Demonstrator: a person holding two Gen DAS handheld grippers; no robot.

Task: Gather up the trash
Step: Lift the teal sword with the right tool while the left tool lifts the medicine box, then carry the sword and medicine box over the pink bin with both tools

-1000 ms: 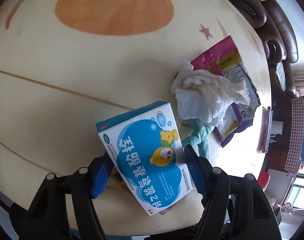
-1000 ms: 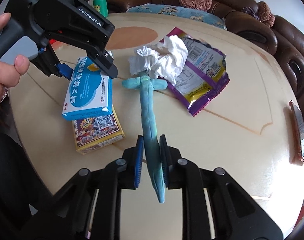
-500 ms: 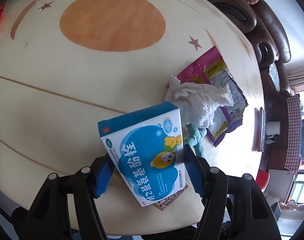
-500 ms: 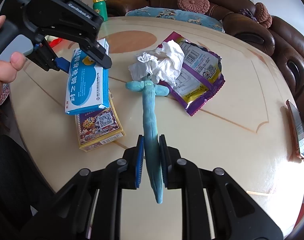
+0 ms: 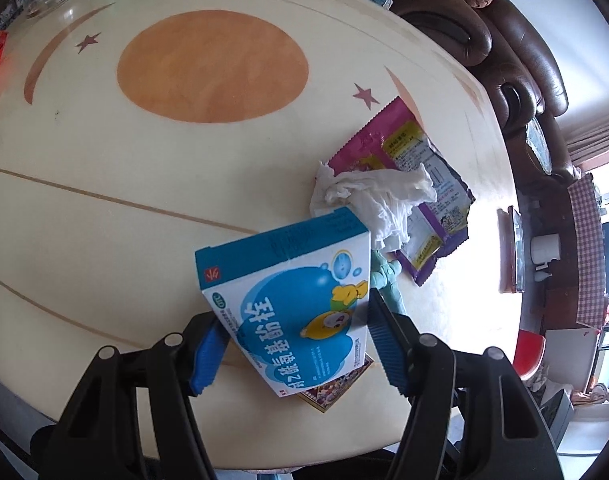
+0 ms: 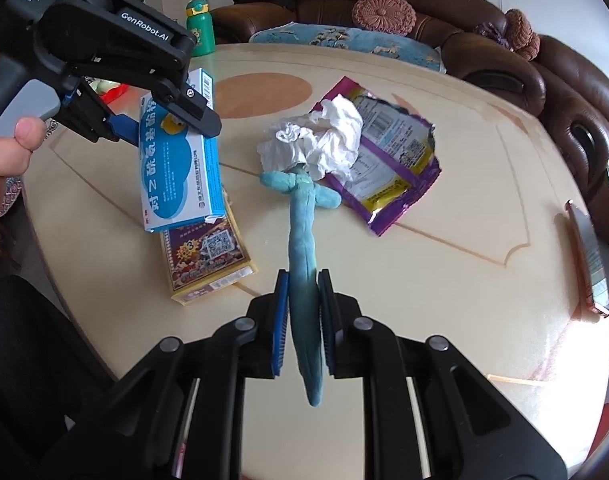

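Brown leather sofas (image 6: 564, 80) are seen behind a round cream counter (image 6: 444, 280) inlaid with an orange disc and stars. The left tongs (image 5: 292, 344) are closed on a blue-and-white medicine box (image 5: 292, 304), which is held tilted and lifted clear of the counter, above a yellow box (image 6: 208, 256) lying flat near the counter edge. The right tongs (image 6: 302, 316) are clamped on a teal plush toy (image 6: 302, 232), whose long body is gripped between the blue pads (image 6: 279, 320); its far end is touching a crumpled white tissue (image 6: 320, 140). The tissue is resting partly on a purple snack wrapper (image 6: 388, 160), which lies flat on the counter. A green bottle (image 6: 198, 26) is noted at the far edge.
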